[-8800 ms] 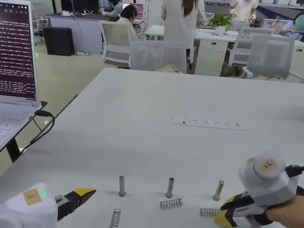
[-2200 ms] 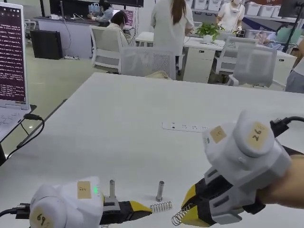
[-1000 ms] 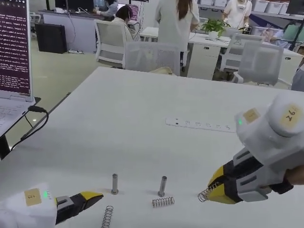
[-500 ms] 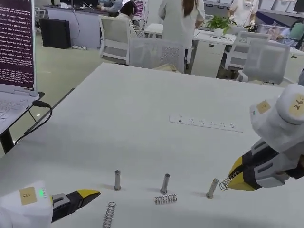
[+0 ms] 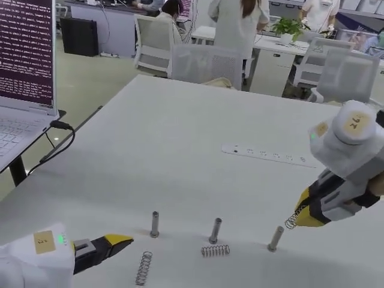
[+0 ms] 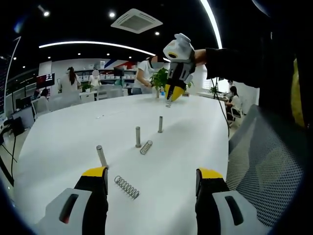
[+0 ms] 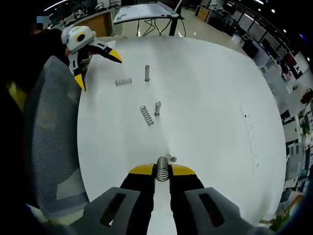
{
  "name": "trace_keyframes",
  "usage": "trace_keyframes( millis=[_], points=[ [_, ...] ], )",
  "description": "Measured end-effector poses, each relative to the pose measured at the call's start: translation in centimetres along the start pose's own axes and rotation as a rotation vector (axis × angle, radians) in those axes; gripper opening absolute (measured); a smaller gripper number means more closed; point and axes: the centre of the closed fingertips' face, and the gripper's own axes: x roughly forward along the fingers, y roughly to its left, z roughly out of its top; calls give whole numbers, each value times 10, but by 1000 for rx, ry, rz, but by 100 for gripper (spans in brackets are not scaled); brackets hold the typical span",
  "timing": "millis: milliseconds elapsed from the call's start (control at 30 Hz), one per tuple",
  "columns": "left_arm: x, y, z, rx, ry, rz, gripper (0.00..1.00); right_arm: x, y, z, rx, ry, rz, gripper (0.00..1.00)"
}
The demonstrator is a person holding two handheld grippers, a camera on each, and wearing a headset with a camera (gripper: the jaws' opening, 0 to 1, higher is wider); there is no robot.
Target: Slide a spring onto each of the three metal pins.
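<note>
The round yellow sticker on top of my right gripper (image 5: 298, 218) carries two handwritten digits that look like 26 seen turned (a second small tag beside it is blank to my eye), and the tag on my left gripper (image 5: 123, 242) has a mark too small for me to read. The laptop (image 5: 27, 60) at the left shows lines of pale text on a dark purple screen, too fine to make out. My right jaws are clenched on a spring (image 5: 291, 221) that hangs just above and to the right of the right pin (image 5: 275, 238); in the right gripper view the coil (image 7: 162, 169) sits pinched between the yellow tips with the pin's head (image 7: 170, 157) just beyond. My left jaws stand wide apart with nothing in them. The middle pin (image 5: 215, 230) and left pin (image 5: 155, 224) stand bare on the white table (image 5: 180, 150), a second spring (image 5: 215, 250) lying just in front of the middle one and a third spring (image 5: 144, 267) near my left tips. About nine seconds back the held spring lay on the table beside the right pin; the other two springs lie as they did then
</note>
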Motion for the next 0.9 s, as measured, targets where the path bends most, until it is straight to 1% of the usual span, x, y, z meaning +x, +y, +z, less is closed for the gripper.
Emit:
trace_keyframes(
  millis=[133, 233, 267, 300, 467, 600, 733, 900],
  points=[
    [0, 0, 0, 1, 0, 0, 69, 5, -4, -1, -4, 18, 12, 8],
    [-1, 1, 0, 2, 3, 1, 69, 9, -7, -6, -12, 56, 14, 8],
    [-1, 1, 0, 1, 2, 2, 69, 10, -8, -6, -13, 61, 18, 8],
    [-1, 2, 0, 0, 1, 3, 69, 13, -11, -6, -9, 61, 25, 8],
    [-2, 2, -1, 0, 4, 4, 68, 19, -14, -8, -1, 66, 40, 8],
    [-2, 2, -2, -2, 7, 4, 68, 26, -15, -12, -3, 85, 46, 8],
    [-2, 2, -2, -3, 10, 5, 67, 31, -14, -14, 5, 84, 60, 8],
    [-2, 2, -3, -4, 14, 5, 67, 35, -18, -16, 2, 92, 62, 8]
  ],
)
